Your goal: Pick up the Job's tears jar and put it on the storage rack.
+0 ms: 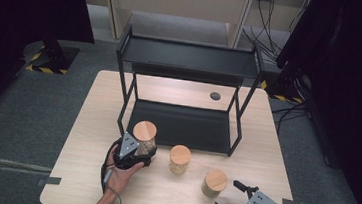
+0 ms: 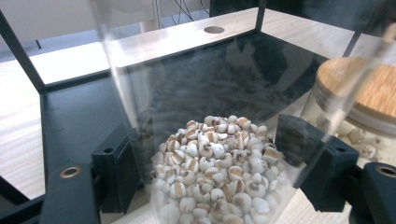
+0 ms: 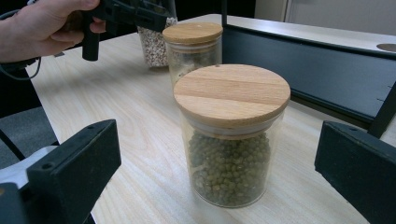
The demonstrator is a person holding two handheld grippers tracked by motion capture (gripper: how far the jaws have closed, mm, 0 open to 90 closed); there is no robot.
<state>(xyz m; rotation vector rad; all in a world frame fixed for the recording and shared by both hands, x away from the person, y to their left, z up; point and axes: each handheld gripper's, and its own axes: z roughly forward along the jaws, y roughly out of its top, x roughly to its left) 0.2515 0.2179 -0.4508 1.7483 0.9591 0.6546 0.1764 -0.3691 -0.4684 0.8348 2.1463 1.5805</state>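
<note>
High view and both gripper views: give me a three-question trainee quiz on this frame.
1. True or false: the left gripper grips the tall glass jar of pale grains.
2. How many wooden-lidded jars are in the high view?
3. The open right gripper faces: A) the glass jar of green beans B) the black metal shelf rack C) a hand

Key: 1 true; 2 three; 3 A.

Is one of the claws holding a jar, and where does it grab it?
Yes. The left claw grips the jar of pale grains by its glass sides, low on the body. The right claw is open, holding nothing.
</note>
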